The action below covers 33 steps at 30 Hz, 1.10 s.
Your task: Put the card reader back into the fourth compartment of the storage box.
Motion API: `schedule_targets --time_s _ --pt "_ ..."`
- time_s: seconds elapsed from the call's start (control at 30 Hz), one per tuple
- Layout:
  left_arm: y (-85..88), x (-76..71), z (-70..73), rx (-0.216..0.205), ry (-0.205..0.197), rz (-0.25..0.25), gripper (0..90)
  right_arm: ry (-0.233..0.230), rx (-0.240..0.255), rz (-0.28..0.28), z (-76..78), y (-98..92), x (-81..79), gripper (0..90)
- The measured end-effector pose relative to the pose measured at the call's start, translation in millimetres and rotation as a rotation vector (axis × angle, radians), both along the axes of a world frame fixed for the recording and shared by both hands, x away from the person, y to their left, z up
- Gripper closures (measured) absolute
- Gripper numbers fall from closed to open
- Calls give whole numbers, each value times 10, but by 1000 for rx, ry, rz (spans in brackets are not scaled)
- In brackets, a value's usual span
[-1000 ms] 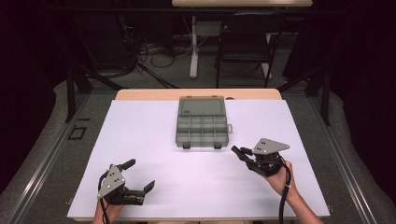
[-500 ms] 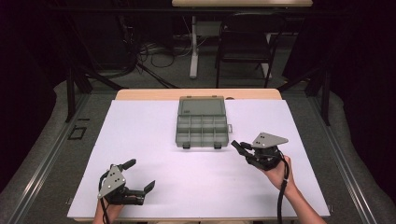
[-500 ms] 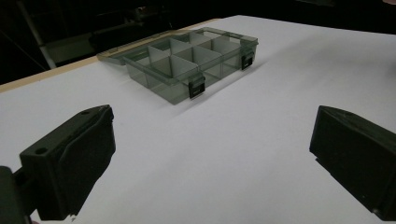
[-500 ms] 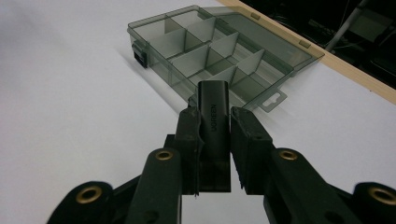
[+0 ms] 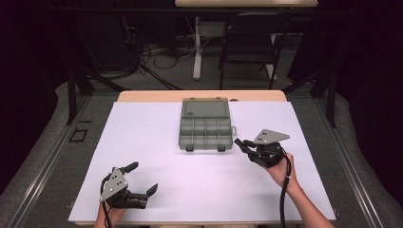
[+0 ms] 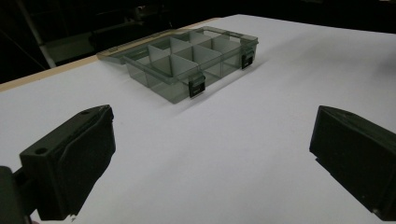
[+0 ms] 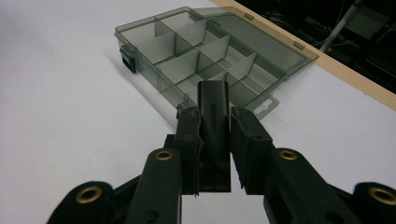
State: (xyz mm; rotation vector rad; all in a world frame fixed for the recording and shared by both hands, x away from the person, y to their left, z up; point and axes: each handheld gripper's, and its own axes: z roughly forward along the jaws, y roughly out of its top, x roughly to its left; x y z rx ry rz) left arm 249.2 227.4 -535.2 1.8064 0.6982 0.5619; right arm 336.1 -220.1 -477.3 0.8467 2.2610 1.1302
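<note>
room: dark | chair [image 5: 250, 45] behind table [image 5: 142, 96] | cables on floor [image 5: 157, 52]

A white worktop [image 5: 142, 156] is lying under everything, its wooden edge [image 5: 152, 95] showing at the far side. Beyond it, a dark chair [image 5: 249, 42] is standing among floor cables [image 5: 157, 52].

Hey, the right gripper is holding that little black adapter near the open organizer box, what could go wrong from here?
The right gripper clamps the black adapter only by its narrow sides, with much of it sticking out past the jaws, so it could twist or slip. The compartments of the organizer box look small, so the adapter might catch on a divider instead of dropping in. The box looks light and the left gripper is far off, open, so a nudge may slide the box.
</note>
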Motion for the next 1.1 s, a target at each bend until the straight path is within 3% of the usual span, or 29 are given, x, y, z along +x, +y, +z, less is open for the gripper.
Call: schedule_targets --time_s 1.1 --pt "8 -8 6 -11 -7 -1 3 36 -22 -13 12 131 296 732"
